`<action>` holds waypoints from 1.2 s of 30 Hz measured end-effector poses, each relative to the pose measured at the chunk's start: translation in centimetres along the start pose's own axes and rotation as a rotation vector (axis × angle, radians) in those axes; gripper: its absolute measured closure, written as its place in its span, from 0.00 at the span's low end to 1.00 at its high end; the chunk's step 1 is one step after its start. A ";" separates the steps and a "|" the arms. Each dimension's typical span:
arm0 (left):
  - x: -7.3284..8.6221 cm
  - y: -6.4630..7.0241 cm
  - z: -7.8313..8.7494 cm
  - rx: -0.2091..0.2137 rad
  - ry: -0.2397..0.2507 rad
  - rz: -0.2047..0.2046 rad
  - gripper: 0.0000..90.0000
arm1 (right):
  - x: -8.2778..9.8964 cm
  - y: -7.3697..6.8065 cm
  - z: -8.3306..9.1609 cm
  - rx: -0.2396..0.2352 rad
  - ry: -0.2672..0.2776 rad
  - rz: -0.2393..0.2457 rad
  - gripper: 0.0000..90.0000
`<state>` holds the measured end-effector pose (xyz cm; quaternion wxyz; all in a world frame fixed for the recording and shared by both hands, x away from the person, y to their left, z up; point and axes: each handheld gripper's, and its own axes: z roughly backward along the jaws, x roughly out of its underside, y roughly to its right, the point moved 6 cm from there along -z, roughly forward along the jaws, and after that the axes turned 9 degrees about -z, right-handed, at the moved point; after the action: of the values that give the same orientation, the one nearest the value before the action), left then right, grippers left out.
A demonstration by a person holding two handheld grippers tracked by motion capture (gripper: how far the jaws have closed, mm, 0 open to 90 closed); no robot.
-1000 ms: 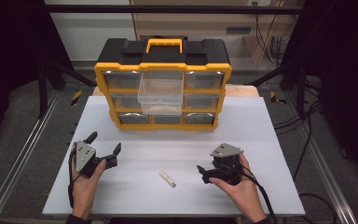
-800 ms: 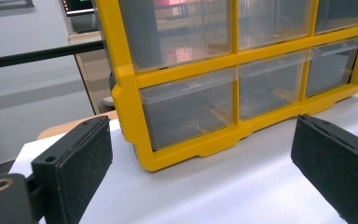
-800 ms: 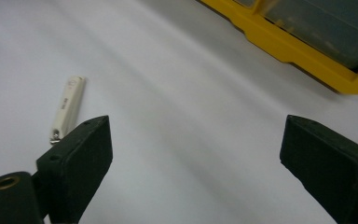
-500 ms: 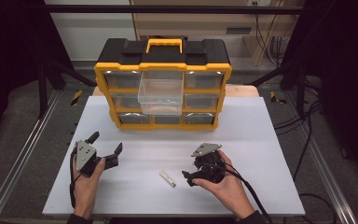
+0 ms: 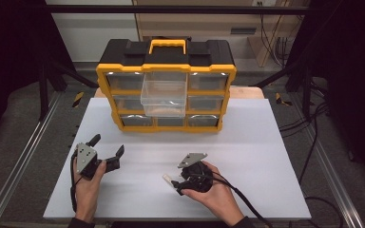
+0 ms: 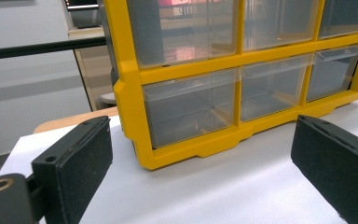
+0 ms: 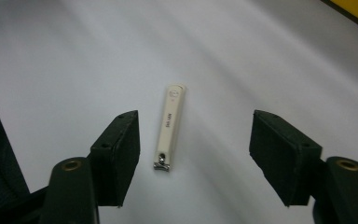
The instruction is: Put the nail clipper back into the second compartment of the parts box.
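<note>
On the white worktop (image 5: pixel 266 142) a small cream-coloured nail clipper (image 7: pixel 169 126) lies flat near the person's edge, well apart from the yellow-and-black drawer organiser (image 5: pixel 166 85) that stands at the far side. The right gripper (image 5: pixel 177 183) is down low over the clipper, held in the person's right hand (image 5: pixel 214 190); its jaws have just been closing, yet they remain spread, one to each side of the clipper without touching it. In the right gripper view the clipper's metal end points toward the camera and sits nearer the jaw on that view's left than the other. The left gripper (image 5: pixel 108 151) rests on the worktop off to the left, in the left hand (image 5: pixel 89 183), its jaws released and wide with nothing between them, pointing toward the organiser's lower drawers. One clear drawer (image 5: pixel 164 97) in the organiser's middle column is pulled out toward the person; what lies in it I cannot tell.
</note>
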<state>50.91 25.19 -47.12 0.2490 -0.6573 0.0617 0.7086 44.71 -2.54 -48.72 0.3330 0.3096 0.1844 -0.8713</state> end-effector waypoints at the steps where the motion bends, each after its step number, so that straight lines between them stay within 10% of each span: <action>1: 0.0 0.0 0.0 -0.001 0.000 0.002 0.05 | 0.0 -0.2 -0.1 -0.004 0.001 0.005 0.40; 36: 0.1 0.2 -0.2 0.021 -0.002 0.008 0.06 | 1.6 -1.2 -3.6 -0.019 -0.125 -0.062 0.81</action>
<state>50.95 24.97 -47.27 0.2532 -0.6538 0.0713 0.7095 44.47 -0.56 -52.28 0.3198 0.2457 0.1811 -0.8970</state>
